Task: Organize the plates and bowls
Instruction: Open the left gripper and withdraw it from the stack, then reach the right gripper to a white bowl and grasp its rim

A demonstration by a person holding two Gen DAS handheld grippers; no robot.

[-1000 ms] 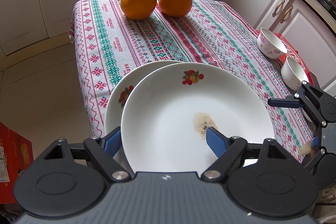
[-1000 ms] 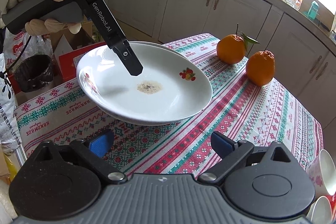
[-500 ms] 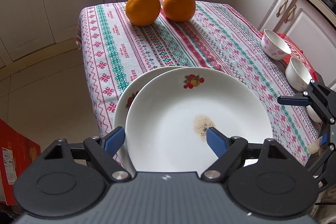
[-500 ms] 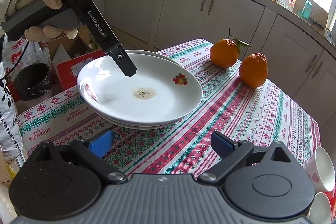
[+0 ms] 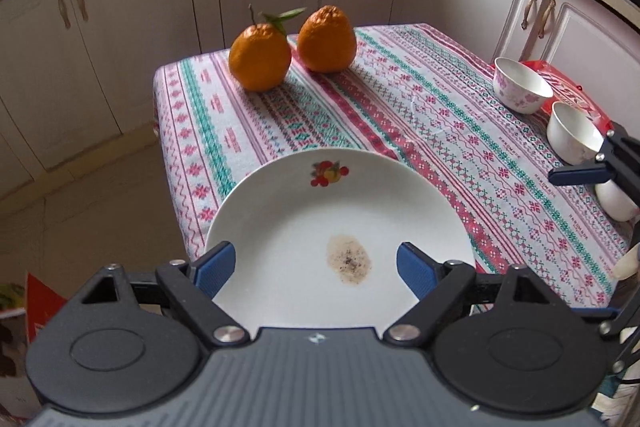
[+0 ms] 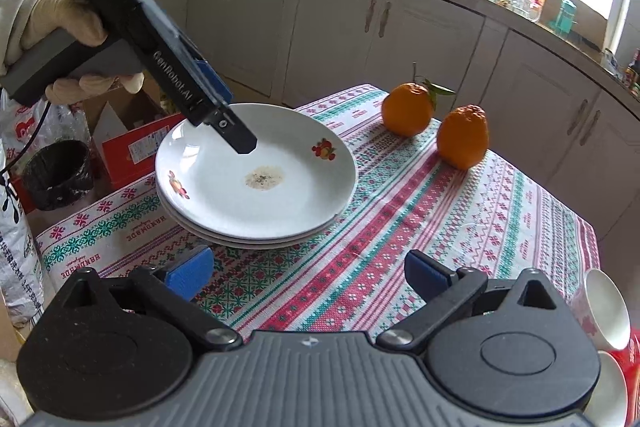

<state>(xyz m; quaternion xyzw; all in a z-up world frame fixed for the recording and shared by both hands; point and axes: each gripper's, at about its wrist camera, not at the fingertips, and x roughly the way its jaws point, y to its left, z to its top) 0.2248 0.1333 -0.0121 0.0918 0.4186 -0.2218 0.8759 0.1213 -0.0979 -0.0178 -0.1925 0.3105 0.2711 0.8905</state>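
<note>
A white plate with a fruit print and a brown stain (image 5: 336, 227) lies on top of a stack of plates (image 6: 256, 187) at the near corner of the patterned tablecloth (image 5: 460, 131). My left gripper (image 5: 316, 265) is open just above the plate's near rim, not gripping it; it also shows in the right wrist view (image 6: 236, 135). My right gripper (image 6: 308, 273) is open and empty over the cloth, to the right of the stack. Small white bowls (image 5: 522, 85) stand at the table's right edge.
Two oranges (image 5: 294, 47) sit at the far end of the table. Another bowl (image 5: 574, 139) and a red packet (image 5: 560, 83) lie at the right edge. White cabinets surround the table. Boxes and a black bin (image 6: 56, 175) stand on the floor at left.
The top plate came down onto the stack and now lies squarely on it. My left gripper let go of it and drew back a little. The right gripper stayed open.
</note>
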